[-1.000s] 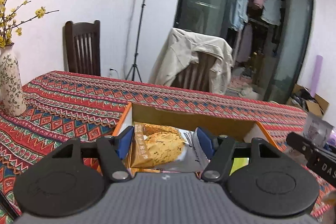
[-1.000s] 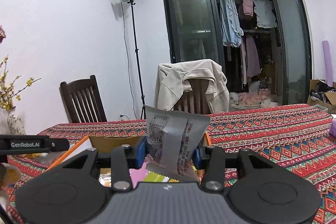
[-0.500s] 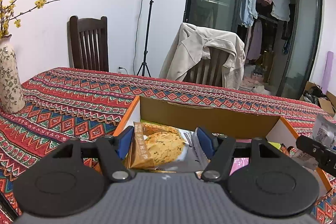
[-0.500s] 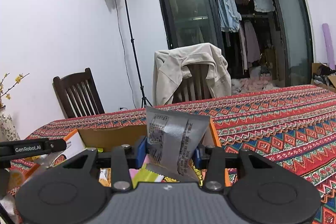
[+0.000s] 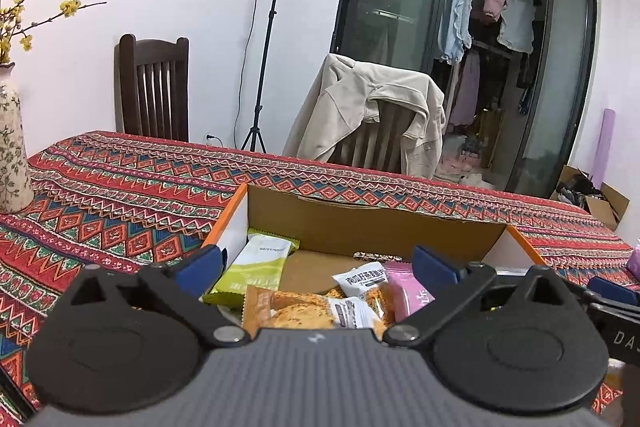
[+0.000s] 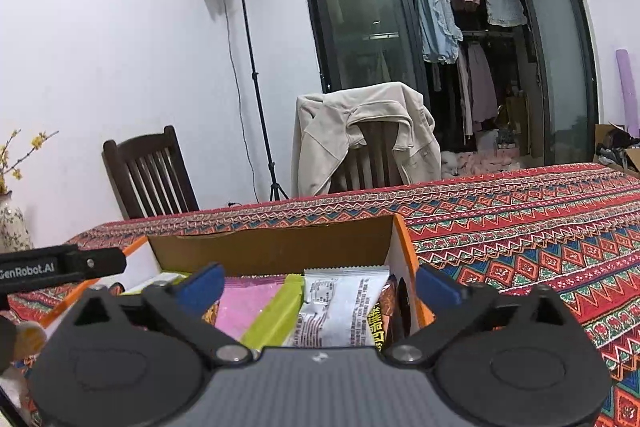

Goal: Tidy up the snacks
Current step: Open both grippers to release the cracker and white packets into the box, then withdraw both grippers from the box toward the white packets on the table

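Left gripper [image 5: 320, 263] tilted down over cardboard box [image 5: 372, 223], jaws just opened wide, cookie packet [image 5: 296, 313] lying below, right gripper [image 6: 320, 287] likewise wide, silver packet [image 6: 340, 307] released in box, "GenRobot.AI" on the left gripper's side

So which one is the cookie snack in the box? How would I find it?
Find the open cardboard box on the patterned tablecloth. Look at the packets lying in its near end, just ahead of the open left gripper. The cookie packet is the orange-brown one picturing a round golden cookie, between a green packet and a pink packet.
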Action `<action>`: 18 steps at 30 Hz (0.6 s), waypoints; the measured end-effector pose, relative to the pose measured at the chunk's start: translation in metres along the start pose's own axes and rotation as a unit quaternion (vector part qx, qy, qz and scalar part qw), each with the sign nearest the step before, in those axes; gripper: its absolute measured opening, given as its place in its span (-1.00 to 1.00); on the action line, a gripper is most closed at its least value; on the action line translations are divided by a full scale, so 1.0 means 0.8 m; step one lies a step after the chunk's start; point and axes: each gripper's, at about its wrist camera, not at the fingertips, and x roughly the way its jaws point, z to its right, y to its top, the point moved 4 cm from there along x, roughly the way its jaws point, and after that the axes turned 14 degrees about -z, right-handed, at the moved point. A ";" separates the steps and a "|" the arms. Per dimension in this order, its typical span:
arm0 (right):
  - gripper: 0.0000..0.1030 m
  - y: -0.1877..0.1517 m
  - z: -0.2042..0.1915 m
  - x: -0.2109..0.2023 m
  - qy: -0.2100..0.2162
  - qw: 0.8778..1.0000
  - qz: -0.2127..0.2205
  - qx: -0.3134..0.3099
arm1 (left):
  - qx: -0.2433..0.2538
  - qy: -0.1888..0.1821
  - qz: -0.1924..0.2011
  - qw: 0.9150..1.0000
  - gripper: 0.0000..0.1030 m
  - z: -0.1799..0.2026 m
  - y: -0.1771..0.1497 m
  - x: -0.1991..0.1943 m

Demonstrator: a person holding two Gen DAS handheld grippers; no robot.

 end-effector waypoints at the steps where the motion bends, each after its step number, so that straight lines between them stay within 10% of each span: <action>1: 1.00 0.000 0.001 0.000 -0.001 1.000 -0.001 0.001 | -0.001 0.001 0.000 1.000 1.00 -0.001 0.000 0.000; 18: 1.00 -0.007 -0.008 -0.070 0.000 1.000 0.011 -0.015 | -0.008 0.000 -0.001 1.000 1.00 -0.002 0.002 -0.066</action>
